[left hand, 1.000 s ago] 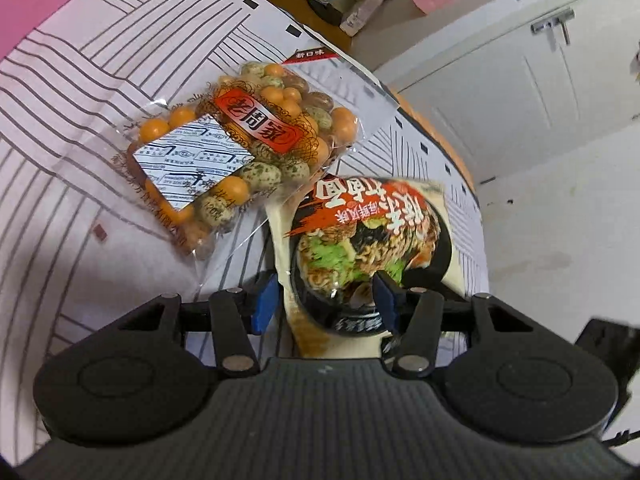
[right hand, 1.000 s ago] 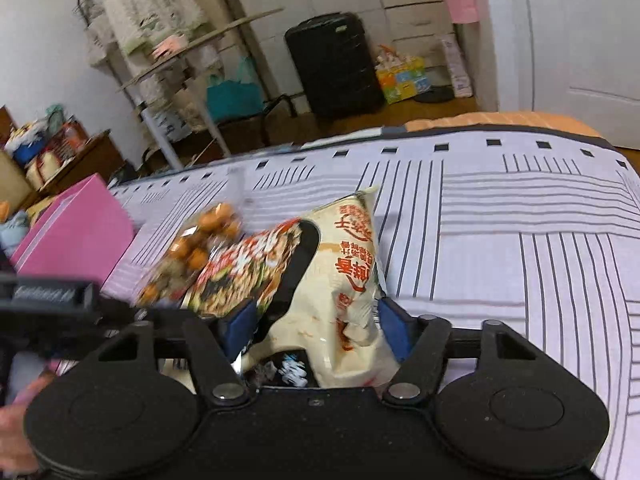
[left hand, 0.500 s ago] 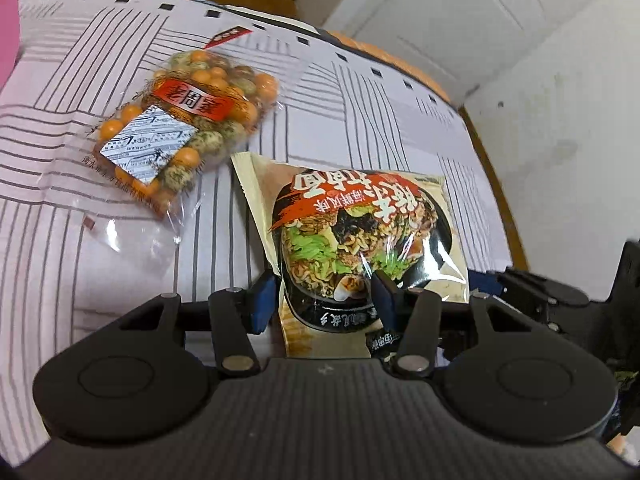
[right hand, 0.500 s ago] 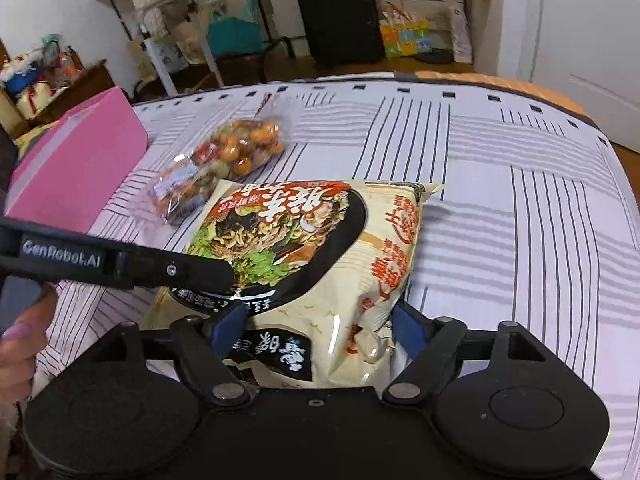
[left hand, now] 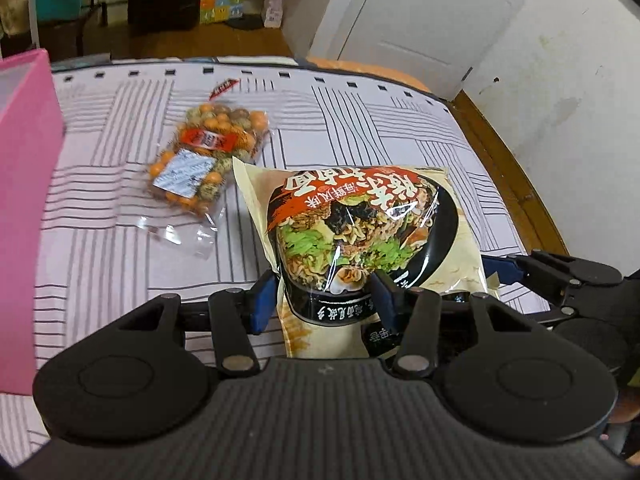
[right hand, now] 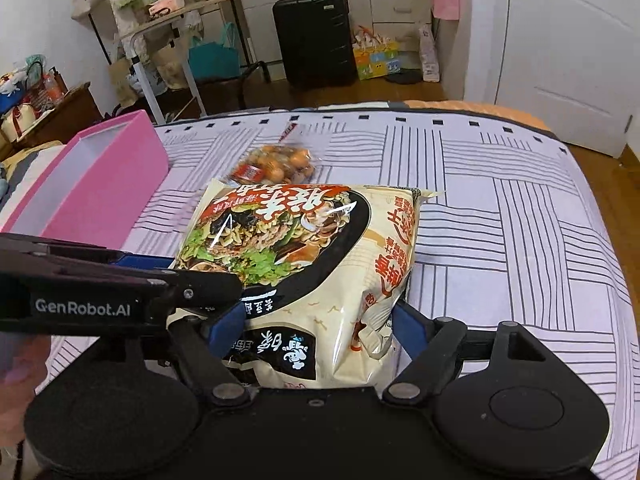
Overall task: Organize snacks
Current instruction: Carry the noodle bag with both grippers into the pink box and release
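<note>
Cream noodle packet [left hand: 360,240] clamped between left gripper [left hand: 324,300] and right gripper [right hand: 320,328].

Landmark: noodle bag [left hand: 360,240], on the striped sheet [left hand: 360,128].
Left gripper [left hand: 324,300]: blue pads pinch the bag's near edge.
Right gripper [left hand: 520,268]: at the bag's right edge; its grip is unclear.
Nut bag [left hand: 204,160]: just left of the noodle bag.
Pink box [left hand: 24,200]: far left of it.

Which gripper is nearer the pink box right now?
Left. The left gripper grips the noodle bag on the side toward the pink box; the right gripper grips the bag's edge farther from the box.
</note>
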The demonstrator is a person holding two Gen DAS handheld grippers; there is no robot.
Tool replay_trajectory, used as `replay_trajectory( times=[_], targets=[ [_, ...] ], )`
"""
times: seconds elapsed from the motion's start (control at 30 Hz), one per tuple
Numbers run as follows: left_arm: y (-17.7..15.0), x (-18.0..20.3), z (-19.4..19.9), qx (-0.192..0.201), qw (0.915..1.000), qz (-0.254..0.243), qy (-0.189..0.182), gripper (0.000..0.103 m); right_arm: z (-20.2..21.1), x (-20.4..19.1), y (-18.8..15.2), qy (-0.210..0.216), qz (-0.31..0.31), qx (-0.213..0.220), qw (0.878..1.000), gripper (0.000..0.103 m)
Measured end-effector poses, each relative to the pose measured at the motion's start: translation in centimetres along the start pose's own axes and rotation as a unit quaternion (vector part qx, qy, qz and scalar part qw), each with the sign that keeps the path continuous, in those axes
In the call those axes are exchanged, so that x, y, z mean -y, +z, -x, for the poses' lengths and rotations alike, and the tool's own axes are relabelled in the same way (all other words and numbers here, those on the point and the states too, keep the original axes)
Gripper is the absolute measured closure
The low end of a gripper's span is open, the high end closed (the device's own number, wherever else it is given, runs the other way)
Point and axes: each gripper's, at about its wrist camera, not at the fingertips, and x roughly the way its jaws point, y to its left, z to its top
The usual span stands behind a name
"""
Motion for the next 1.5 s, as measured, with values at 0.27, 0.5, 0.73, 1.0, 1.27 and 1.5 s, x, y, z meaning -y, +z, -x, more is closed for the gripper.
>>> replay_trajectory(
  times=[0.27,0.5,0.73,1.0,1.27,1.5],
  targets=[
    [-0.4,-0.7,5.6,0.004,0.9999,-0.013,0.007,0.055,3.3,-4.1,0.6,0.013,0.021,0.005,1.000,0.020],
    [-1.4,-2.5,11.0,0.023,0.9994,-0.021,0.014,0.053,5.4,-8.0,1.2,0.036,0.053,0.010,0.998,0.020],
    [-2.2,-5.4,15.2,0.043,0.9986,-0.018,0.024,0.053,6.4,-12.8,2.0,0.051,0.120,0.019,0.991,0.019],
    [-1.6,-12.8,20.3,0.084,0.9955,0.042,0.012,0.052,5.7,-19.2,6.2,0.104,0.218,0.045,0.969,0.017],
    [0.2,-20.5,22.4,0.116,0.9891,0.078,0.045,0.053,-0.3,-24.3,10.3,0.160,0.225,0.046,0.960,0.017],
    [2.6,-27.4,19.1,0.108,0.9855,0.108,0.075,0.053,-7.5,-26.4,11.4,0.176,0.208,0.018,0.962,0.017]
  ],
)
